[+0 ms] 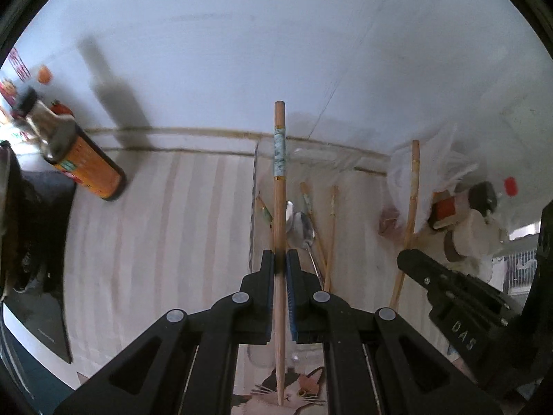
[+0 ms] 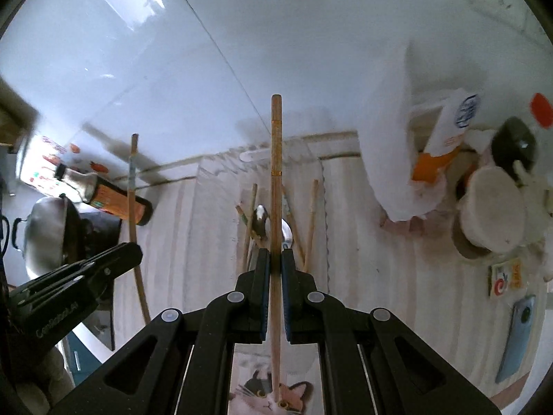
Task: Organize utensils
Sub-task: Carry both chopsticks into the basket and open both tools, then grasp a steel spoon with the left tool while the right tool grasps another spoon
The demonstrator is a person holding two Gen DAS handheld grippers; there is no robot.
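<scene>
Striped counter; chopstick clamped between fingers.

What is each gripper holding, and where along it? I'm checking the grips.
Each is shut on one chopstick: left gripper on the banded chopstick, right gripper on the plain chopstick, both gripped near mid-length.

**Lighting and Image Quality**

Both views are bright with cool, diffuse daylight. A bottle casts a long soft shadow up the wall. Motion blur smears side objects. Fisheye distortion bends the edges; dark vignetting rings each frame.
</scene>
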